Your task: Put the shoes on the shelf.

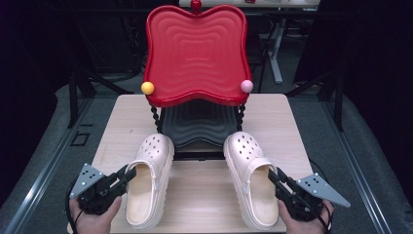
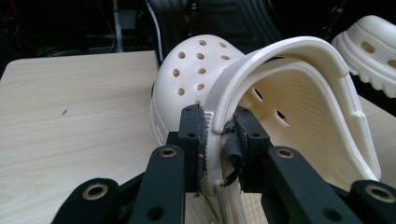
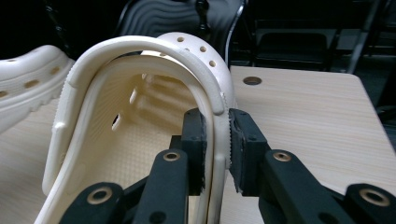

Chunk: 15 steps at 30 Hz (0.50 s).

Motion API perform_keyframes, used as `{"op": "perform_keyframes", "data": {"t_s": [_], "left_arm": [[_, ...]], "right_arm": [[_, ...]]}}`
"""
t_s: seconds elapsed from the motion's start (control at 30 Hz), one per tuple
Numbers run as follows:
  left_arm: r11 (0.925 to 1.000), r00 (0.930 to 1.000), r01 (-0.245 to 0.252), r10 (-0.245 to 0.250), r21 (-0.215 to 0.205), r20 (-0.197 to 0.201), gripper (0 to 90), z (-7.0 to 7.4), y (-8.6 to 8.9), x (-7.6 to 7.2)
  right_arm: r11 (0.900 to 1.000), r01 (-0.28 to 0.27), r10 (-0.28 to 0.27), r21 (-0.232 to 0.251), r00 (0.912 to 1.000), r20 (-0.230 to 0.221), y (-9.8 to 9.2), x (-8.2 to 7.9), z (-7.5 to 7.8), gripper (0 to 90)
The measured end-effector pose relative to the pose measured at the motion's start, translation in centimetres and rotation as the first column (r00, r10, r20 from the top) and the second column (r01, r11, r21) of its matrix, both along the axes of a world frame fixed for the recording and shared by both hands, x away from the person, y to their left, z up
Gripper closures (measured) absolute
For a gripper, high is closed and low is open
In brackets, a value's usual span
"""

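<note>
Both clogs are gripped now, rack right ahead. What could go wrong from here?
Left gripper and right gripper each pinch only a thin side wall, so the left clog or right clog might twist or slip out. Their toes sit close to the red rack, whose lower black shelf they could bump.

The person's hands [image 1: 92, 217] are cut off by the high view's bottom edge, the red upper tray [image 1: 195, 53] hides most of the black lower tray [image 1: 197, 127], and darkness swallows the room beyond the bench [image 1: 272, 117].
</note>
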<state>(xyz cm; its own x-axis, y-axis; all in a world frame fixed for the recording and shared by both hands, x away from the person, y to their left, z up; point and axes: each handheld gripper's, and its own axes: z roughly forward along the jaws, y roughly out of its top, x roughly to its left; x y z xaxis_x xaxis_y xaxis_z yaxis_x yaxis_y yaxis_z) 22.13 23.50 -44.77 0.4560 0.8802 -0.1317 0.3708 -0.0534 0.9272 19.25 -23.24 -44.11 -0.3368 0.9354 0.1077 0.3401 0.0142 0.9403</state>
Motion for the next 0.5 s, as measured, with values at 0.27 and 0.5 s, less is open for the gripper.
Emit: {"op": "perform_keyframes", "data": {"t_s": [0.27,0.5], "left_arm": [[0.9991,0.999,0.042,-0.041,-0.006,0.019,75.8,0.5,-2.1,1.2],[0.9978,0.9975,0.065,-0.065,-0.012,0.028,75.8,0.5,-3.7,2.7]], "right_arm": [[0.998,-0.061,0.061,-0.004,0.9982,-0.001,1.7,1.0,-0.2,76.9],[0.996,-0.091,0.091,-0.002,0.9959,0.002,3.6,2.7,-0.2,76.8]]}}
